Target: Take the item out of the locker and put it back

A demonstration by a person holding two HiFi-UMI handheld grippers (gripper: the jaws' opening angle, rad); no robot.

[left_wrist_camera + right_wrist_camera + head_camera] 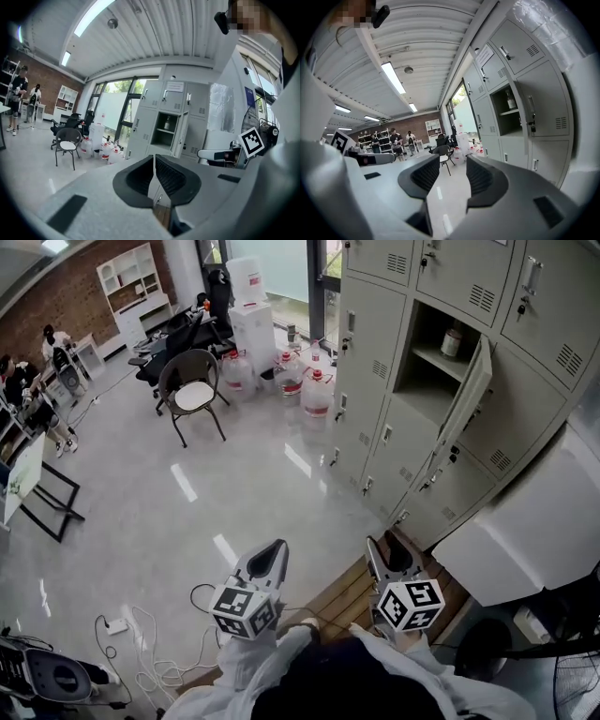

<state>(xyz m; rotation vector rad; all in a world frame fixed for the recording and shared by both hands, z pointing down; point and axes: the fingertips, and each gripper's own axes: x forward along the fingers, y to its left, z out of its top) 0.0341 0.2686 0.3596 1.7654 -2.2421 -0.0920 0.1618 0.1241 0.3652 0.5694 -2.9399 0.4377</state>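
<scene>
Bottle (pixel 453 340) stands at one o'clock in locker (pixel 412 381). Left gripper (pixel 269 560) pinched together, empty; right gripper (pixel 394 559) narrowly parted, empty. Risk: the ajar door (pixel 466 401) may snag the reach.

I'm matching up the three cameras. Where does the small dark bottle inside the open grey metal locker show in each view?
Head view: the small dark bottle sits upper right, on the shelf of the open grey metal locker.
Left gripper view: just above centre, in that locker.
Right gripper view: right of centre, slightly above the middle.
Shared landmark: the black chair with a white seat.
</scene>
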